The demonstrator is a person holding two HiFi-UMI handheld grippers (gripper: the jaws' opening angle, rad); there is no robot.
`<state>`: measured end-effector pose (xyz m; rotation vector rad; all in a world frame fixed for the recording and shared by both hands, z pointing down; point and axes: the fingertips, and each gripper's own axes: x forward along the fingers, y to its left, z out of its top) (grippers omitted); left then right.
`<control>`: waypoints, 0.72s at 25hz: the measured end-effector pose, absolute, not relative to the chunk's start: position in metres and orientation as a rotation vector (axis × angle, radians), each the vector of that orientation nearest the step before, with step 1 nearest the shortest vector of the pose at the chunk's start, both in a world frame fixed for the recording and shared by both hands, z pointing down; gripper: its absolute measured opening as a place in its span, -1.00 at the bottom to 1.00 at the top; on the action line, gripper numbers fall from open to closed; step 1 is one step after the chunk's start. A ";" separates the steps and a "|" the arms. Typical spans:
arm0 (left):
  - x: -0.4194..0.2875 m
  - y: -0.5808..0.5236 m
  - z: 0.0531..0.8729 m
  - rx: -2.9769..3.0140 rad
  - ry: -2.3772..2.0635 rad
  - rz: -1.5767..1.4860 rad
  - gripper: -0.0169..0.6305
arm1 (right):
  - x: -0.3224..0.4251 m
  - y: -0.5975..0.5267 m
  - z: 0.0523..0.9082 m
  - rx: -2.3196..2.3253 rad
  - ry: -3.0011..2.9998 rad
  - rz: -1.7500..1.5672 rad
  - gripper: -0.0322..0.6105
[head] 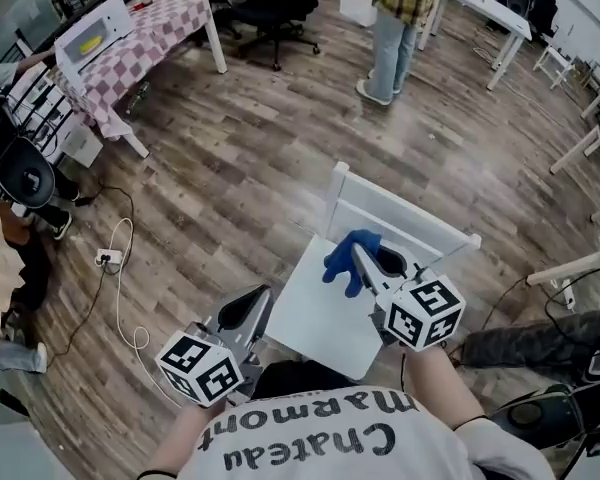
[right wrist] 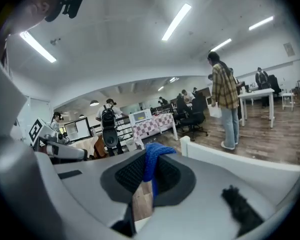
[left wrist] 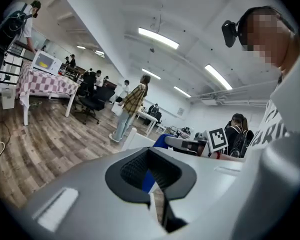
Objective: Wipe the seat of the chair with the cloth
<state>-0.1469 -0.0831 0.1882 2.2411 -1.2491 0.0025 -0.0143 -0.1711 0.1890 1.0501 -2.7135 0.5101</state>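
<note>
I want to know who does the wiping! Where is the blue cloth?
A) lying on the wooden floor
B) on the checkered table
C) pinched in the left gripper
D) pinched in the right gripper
D: the blue cloth is clamped between the jaws of the right gripper, over the seat of the white chair.

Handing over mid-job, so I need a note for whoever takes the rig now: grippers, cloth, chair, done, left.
Right gripper: shut on the crumpled blue cloth, over the back of the flat seat of the white chair, near the backrest.
Left gripper: shut, empty, by the seat's left edge.
Done: cloth in grip, brought to the seat.
Left: wipe the seat; contact unclear.
</note>
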 end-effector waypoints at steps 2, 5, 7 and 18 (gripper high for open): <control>-0.153 -0.084 0.209 2.218 -1.250 0.040 -0.92 | -0.019 -0.177 0.214 1.041 -2.690 0.546 -0.79; -0.156 -0.084 0.244 2.188 -1.237 0.093 -0.92 | -0.023 -0.184 0.254 1.043 -2.643 0.603 -0.79; -0.156 -0.087 0.272 2.168 -1.204 0.117 -0.92 | -0.027 -0.192 0.281 1.053 -2.614 0.635 -0.79; -0.131 -0.096 0.441 2.051 -0.959 0.240 -0.92 | -0.038 -0.201 0.481 1.157 -2.367 1.091 -0.79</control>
